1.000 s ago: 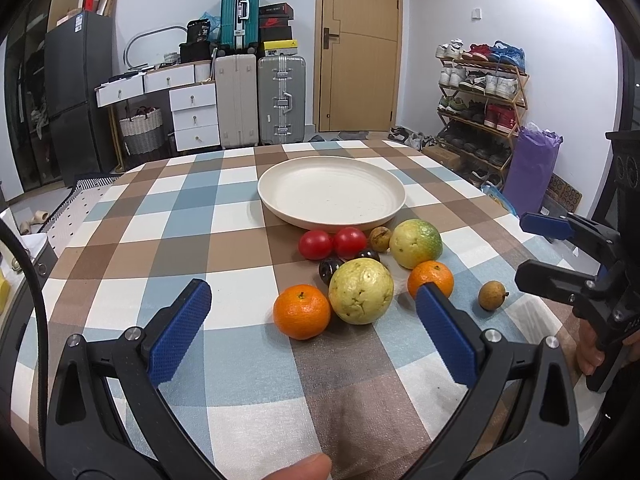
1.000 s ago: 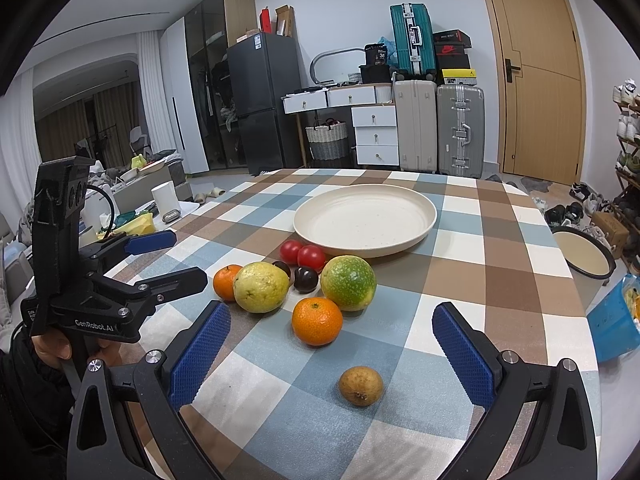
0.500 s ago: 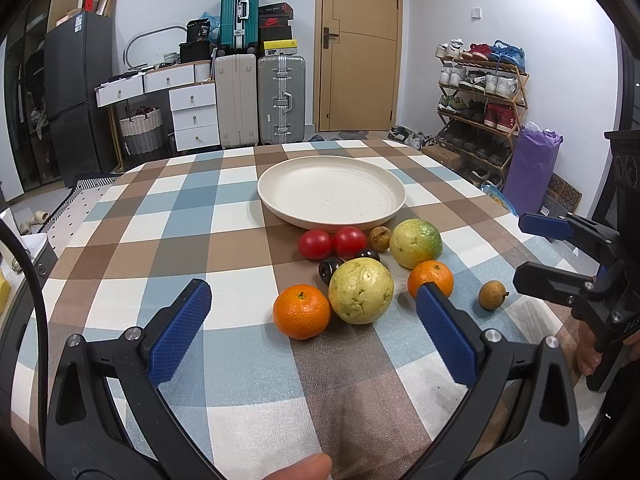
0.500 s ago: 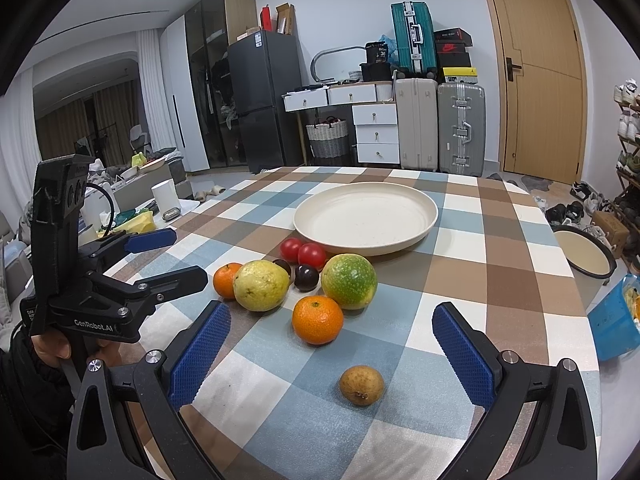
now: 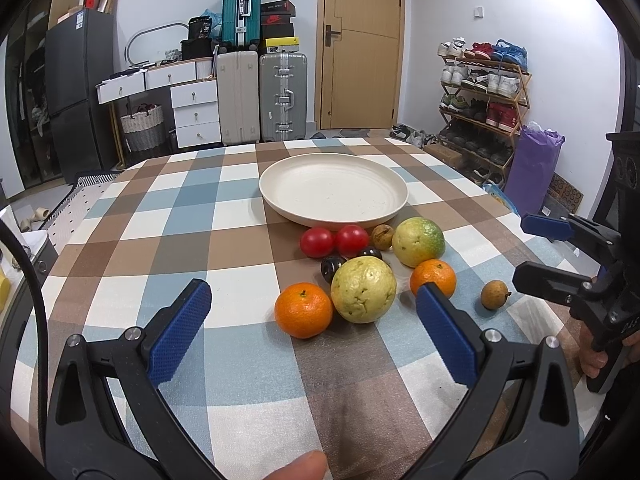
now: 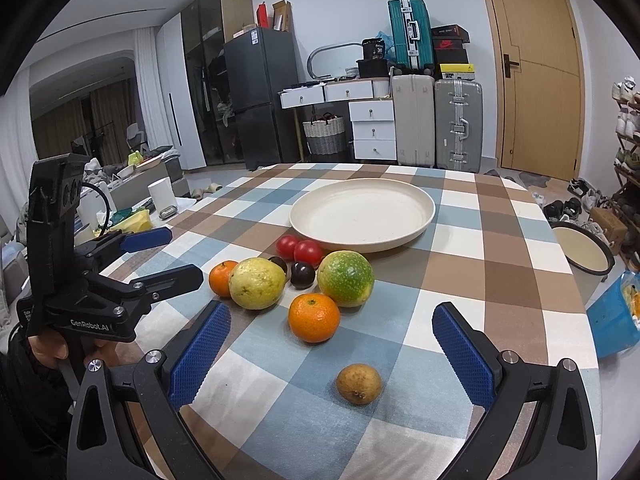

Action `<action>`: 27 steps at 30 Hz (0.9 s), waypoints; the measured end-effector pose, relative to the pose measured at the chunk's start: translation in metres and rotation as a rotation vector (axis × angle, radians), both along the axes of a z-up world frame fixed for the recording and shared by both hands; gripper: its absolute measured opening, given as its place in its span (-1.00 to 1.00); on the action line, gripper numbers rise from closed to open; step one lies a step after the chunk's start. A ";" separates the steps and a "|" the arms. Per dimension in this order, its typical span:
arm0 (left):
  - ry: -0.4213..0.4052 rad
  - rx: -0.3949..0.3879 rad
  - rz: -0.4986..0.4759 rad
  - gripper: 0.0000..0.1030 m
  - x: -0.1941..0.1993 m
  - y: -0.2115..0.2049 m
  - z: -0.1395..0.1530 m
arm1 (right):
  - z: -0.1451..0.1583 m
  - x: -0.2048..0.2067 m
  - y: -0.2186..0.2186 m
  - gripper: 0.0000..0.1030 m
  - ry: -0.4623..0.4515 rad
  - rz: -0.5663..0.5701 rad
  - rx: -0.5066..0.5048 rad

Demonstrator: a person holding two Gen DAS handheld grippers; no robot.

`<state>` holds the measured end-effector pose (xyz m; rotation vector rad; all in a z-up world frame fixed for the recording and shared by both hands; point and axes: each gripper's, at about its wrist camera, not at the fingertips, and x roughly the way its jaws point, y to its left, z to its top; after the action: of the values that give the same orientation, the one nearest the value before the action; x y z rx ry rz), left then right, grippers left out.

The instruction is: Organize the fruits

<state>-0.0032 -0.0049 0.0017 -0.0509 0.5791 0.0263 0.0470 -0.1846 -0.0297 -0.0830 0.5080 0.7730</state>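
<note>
**Fruit waits beside an empty plate, both grippers wide and empty**

The table [image 5: 132, 216], under a checked cloth, carries a broad cream plate [image 5: 334, 216] with nothing in it. Just in front of the plate the fruit sits in a loose cluster, none yet on it.

The left gripper [image 5: 312, 332] hovers low over the near edge, its jaws spread wide and holding nothing. The right gripper [image 6: 332, 352] does likewise, jaws fully apart and empty.

Largest are the yellow-green guava [image 5: 363, 290] and the green-tinged citrus [image 5: 418, 242]; both look firm and fairly heavy, best taken across the middle. Two mandarins follow, the near mandarin [image 5: 303, 310] touching the guava and the far mandarin [image 5: 433, 278] beside the citrus; their skins probably give a little, so a moderate squeeze suits. The two tomatoes [image 5: 334, 241] look smooth and easily bruised. The dark plums [image 6: 302, 275] are small and glossy, likely slippery. The small brown fruit [image 6: 359, 384] lies apart, between the right jaws, light and easy to roll.
</note>
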 end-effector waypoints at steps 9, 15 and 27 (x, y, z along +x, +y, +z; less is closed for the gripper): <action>0.045 -0.009 0.010 0.98 0.010 0.008 -0.007 | 0.003 0.005 -0.003 1.00 0.016 -0.042 -0.015; 0.045 -0.036 0.011 0.98 0.013 0.014 -0.008 | 0.001 0.010 -0.003 1.00 0.046 -0.072 -0.068; 0.134 -0.016 0.039 0.98 0.024 0.029 -0.018 | -0.019 0.019 -0.002 0.85 0.188 -0.039 -0.188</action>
<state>0.0205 0.0242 -0.0162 -0.0765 0.7124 0.0633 0.0662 -0.1868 -0.0486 -0.1753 0.7588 0.6969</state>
